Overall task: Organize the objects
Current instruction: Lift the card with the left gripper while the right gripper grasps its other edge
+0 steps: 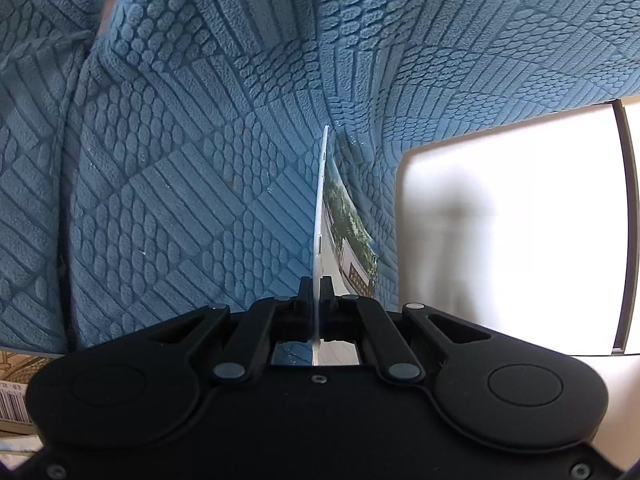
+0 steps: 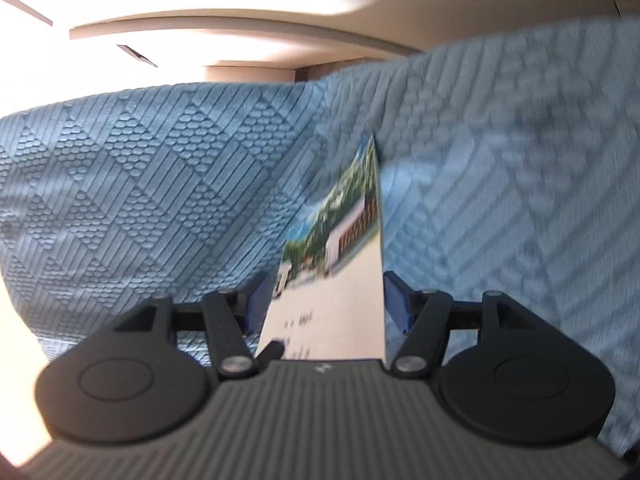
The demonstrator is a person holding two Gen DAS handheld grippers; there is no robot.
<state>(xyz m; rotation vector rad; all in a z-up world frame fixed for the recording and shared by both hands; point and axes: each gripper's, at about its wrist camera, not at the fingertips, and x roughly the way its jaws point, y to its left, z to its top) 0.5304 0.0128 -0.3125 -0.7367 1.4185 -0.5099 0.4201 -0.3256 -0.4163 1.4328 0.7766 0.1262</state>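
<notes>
A thin printed card (image 1: 340, 216) with a photo of buildings and trees stands edge-on in the left wrist view. My left gripper (image 1: 317, 284) is shut on its near edge. The right wrist view, which is blurred, shows the same card (image 2: 340, 240) face-on, rising between the blue pads (image 2: 396, 304) of my right gripper (image 2: 326, 304). That gripper's jaws stand wide on either side of the card, close to its edges. I see no pad pressing on it. The card's far corner rests against the blue cover.
A blue quilted cover (image 1: 180, 160) fills most of both views and rises like a backrest (image 2: 140, 180). A bright white surface (image 1: 512, 232) lies to the right. A barcoded box corner (image 1: 12, 400) shows at lower left. A ceiling (image 2: 280, 0) is overhead.
</notes>
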